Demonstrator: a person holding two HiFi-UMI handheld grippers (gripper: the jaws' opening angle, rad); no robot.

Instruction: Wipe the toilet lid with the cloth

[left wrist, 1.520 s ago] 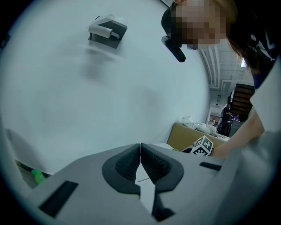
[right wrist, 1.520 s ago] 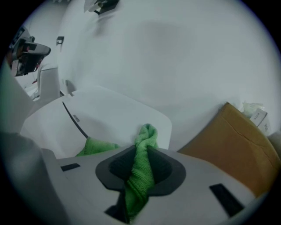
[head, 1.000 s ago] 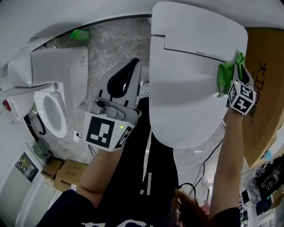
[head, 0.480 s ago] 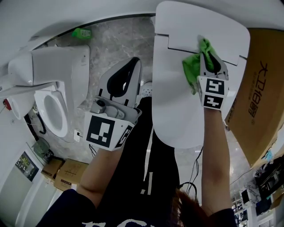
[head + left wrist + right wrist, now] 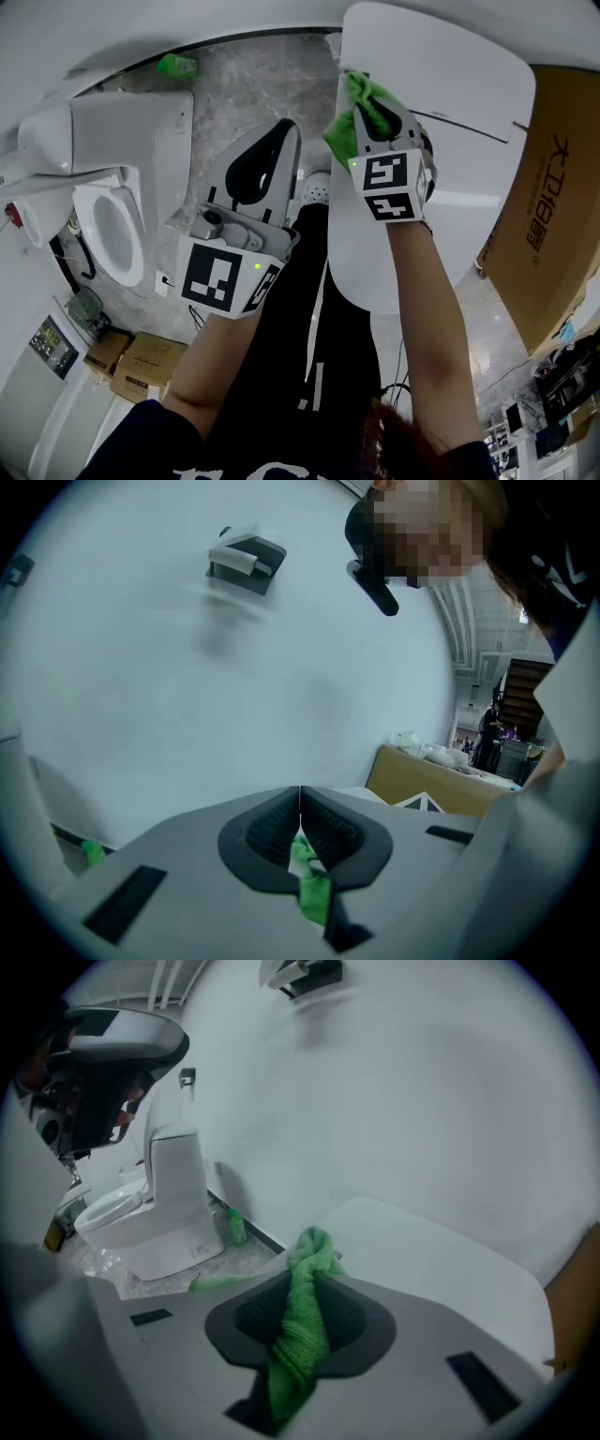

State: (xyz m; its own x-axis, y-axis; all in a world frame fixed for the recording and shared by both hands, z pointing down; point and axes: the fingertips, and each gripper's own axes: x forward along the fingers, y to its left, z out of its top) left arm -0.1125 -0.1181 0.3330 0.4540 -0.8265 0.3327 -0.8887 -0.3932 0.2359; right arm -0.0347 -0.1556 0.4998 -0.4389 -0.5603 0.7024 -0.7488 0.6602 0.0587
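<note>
The right tongs (image 5: pixel 371 111) pinch the green cloth (image 5: pixel 349 131), which bunches up through them and hangs out below in the right gripper view (image 5: pixel 298 1335). They press it to the toilet lid (image 5: pixel 459 141) at its left edge, near the far corner. Bare lid runs from there rightward to the cardboard box (image 5: pixel 553 206), which covers the lid's right rim. The forearm (image 5: pixel 422 319) hides part of the lid's near end.

The left tongs (image 5: pixel 284 131) are pressed together at the tips and held over the floor (image 5: pixel 234 94), between the lid and a second toilet (image 5: pixel 112 197). Green shows through the gap below their tips (image 5: pixel 300 803), probably the cloth beyond.
</note>
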